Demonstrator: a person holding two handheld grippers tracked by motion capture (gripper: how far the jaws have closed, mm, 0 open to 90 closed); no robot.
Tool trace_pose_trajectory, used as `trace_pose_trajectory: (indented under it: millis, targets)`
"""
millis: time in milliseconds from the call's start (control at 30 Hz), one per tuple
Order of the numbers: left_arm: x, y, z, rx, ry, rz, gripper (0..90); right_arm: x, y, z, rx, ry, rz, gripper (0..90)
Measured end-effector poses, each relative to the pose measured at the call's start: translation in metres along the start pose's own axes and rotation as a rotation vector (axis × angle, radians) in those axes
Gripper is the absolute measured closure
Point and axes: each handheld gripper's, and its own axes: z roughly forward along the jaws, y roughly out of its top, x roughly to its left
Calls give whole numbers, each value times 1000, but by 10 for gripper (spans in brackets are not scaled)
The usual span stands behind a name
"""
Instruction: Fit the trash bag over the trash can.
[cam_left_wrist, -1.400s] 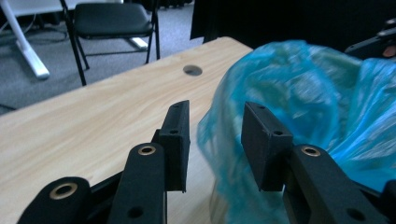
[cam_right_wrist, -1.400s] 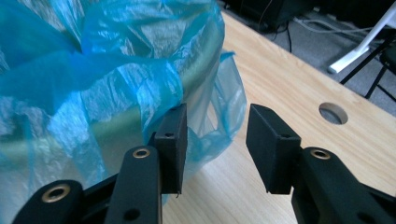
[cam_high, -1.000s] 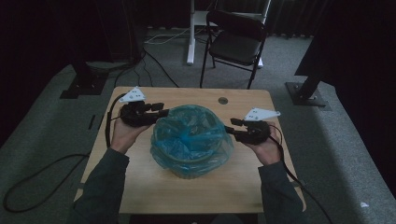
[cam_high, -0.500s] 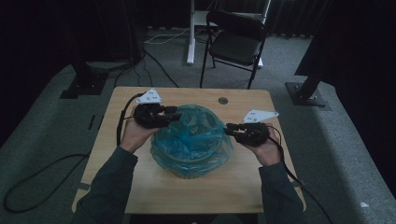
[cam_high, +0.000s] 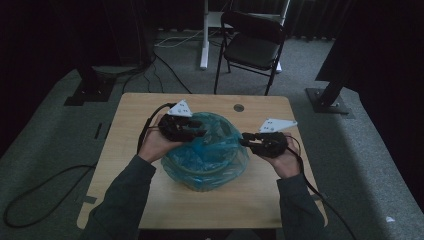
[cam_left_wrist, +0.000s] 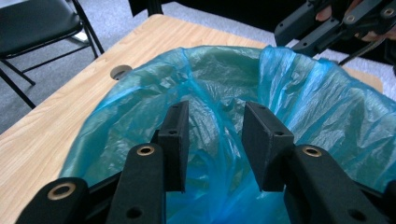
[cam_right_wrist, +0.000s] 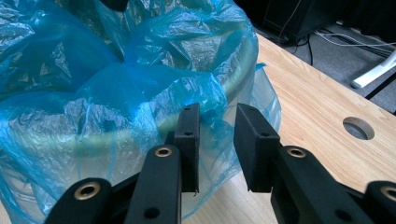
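Looks like a dark studio or lab recording bay from my feed: grey carpet (cam_high: 60, 150), black curtains (cam_high: 50, 30) all round. Beyond the tongs I see a folding chair (cam_high: 252, 47), a white stand leg (cam_high: 204, 35) and loose cables (cam_high: 170, 42). Black stand bases (cam_high: 327, 97) flank the lone wooden table (cam_high: 130, 125).

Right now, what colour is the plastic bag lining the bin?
Translucent blue bag, clearest in the left gripper view.

Dim high view, brighter gripper views
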Motion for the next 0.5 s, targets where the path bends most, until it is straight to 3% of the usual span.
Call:
trace_pose_trajectory:
  millis: [267,500]
  targets:
    - [-6,13,13,81,14,63,614,0,0,-1,-2,1,-3,698]
    - [-4,19,28,166,26,74,615,0,0,-1,-2,3,-4,697]
